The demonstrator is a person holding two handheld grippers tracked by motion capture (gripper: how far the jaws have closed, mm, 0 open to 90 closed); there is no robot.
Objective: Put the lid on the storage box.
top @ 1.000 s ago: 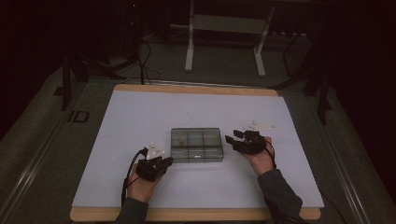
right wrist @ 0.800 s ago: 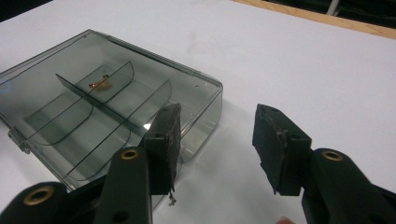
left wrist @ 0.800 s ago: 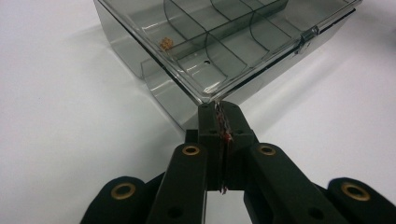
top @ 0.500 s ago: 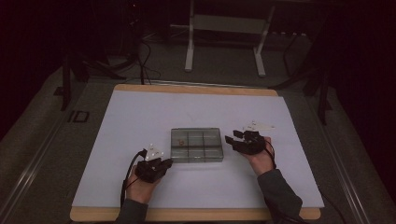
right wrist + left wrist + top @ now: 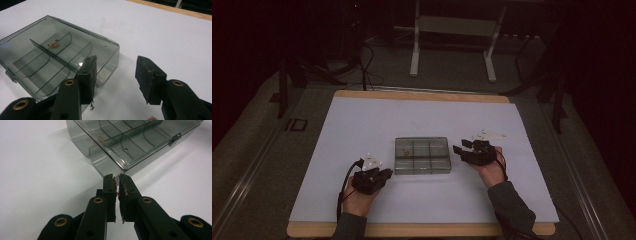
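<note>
A smoky clear compartment box (image 5: 422, 156) lies shut in the middle of the white mat, and a small orange piece (image 5: 53, 44) rests in one of its compartments. My left gripper (image 5: 384, 174) sits near the box's front left corner. In the left gripper view its jaws (image 5: 116, 176) have just been opening and stand a narrow slit apart with nothing between them, pointing at the box's corner (image 5: 112, 167). My right gripper (image 5: 459, 150) rests by the box's right side. Its jaws (image 5: 116, 61) stand wide open and empty, beside the box's corner (image 5: 110, 53).
The white mat (image 5: 362, 125) covers a wooden table whose edge (image 5: 422, 230) runs along the front. A small latch (image 5: 176, 137) sits on the box's side. A metal stand (image 5: 452, 30) and cables lie on the dark floor beyond the table.
</note>
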